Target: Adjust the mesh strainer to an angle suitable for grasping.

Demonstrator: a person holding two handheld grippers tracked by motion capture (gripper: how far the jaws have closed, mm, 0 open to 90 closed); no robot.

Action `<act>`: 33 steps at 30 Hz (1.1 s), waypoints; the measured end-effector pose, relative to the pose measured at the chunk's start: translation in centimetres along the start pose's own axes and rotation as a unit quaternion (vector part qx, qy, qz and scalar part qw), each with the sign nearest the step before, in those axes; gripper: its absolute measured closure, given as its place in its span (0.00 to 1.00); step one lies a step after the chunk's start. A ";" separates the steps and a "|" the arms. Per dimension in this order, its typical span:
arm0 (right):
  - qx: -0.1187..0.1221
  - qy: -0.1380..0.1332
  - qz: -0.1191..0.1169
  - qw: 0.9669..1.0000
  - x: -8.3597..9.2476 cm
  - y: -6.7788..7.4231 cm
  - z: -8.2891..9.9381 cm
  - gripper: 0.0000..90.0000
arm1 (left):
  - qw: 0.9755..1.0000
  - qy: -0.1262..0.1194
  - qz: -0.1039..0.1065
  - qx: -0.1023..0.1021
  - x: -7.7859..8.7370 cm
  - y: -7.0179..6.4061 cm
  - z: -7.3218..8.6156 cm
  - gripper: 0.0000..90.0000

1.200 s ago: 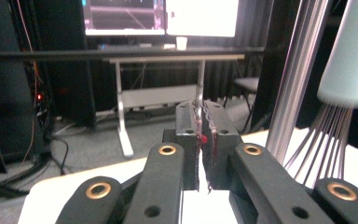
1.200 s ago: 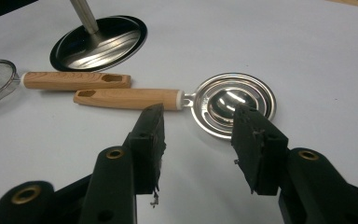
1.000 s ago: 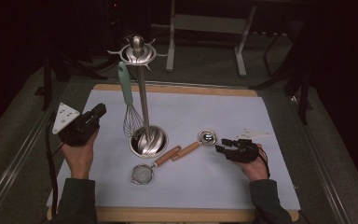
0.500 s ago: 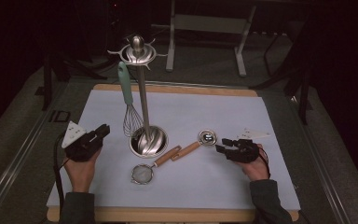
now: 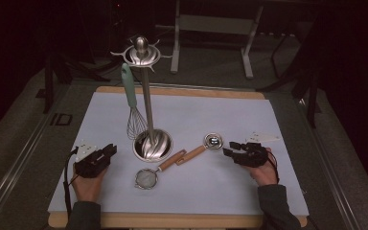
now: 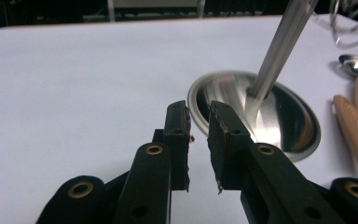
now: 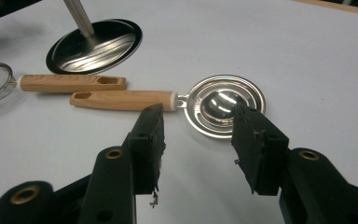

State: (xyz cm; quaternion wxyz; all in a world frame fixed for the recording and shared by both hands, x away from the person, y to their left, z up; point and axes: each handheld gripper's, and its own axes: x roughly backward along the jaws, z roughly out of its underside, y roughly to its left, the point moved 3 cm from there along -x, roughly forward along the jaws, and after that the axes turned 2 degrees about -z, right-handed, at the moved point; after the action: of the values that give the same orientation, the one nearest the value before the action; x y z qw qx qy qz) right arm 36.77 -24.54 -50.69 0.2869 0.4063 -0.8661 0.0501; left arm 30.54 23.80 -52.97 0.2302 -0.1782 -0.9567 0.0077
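While both grippers rest low on the desk (image 5: 268,120):
Left gripper (image 6: 198,140): fingers (image 6: 177,135) narrowly parted, just been opening, nothing between; aimed at stand base (image 6: 279,121).
Right gripper (image 7: 198,147): fingers wide, empty.
Egg separator (image 7: 226,105): flat on desk, just beyond right fingers, wooden handle beside strainer (image 5: 147,178).
Whisk (image 5: 133,110): hangs from stand.

Wood-handled steel separator (image 7: 186,103) flat on table

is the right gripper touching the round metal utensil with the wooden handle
Apart. In the right gripper view the right gripper has open jaws short of the egg separator, with white table showing between them.
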 end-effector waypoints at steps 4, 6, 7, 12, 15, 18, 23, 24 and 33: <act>0.010 0.004 0.007 1.000 0.0 0.3 -0.1 0.60 | 1.000 0.008 -0.005 0.006 -0.4 0.3 0.6 0.86; 0.014 0.006 0.006 1.000 -0.2 0.5 -0.2 0.60 | 1.000 0.013 -0.007 0.008 -0.6 0.4 0.9 0.86; 0.015 0.008 0.006 1.000 -0.3 0.7 -0.2 0.60 | 1.000 0.016 -0.007 0.007 -0.7 0.5 1.0 0.86; 0.037 0.017 -0.003 0.999 -1.2 1.9 -0.8 0.60 | 0.999 0.028 -0.009 0.013 -1.3 0.7 1.5 0.85; 0.055 0.028 -0.013 0.998 -2.0 2.9 -1.4 0.60 | 0.999 0.032 -0.010 0.012 -1.4 0.7 1.6 0.85; 0.071 0.037 -0.026 0.996 -3.1 3.9 -1.9 0.59 | 0.999 0.035 -0.010 0.010 -1.5 0.6 1.8 0.85; 0.093 0.048 -0.053 0.993 -4.9 6.0 -2.4 0.60 | 0.999 0.037 -0.010 0.005 -1.7 0.5 1.8 0.85; 0.096 0.051 -0.061 0.992 -5.3 6.6 -2.5 0.60 | 0.999 0.038 -0.009 0.005 -1.7 0.5 1.8 0.85; 0.136 0.075 -0.119 0.981 -8.8 12.0 -3.0 0.61 | 0.999 0.039 -0.008 0.003 -1.7 0.4 1.8 0.84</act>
State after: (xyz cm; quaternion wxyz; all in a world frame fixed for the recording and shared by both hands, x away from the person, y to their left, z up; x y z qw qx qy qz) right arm 33.81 -9.66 -51.17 0.2971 0.5367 -0.7727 0.1631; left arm 31.31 23.70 -55.40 0.2682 -0.1696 -0.9483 0.0017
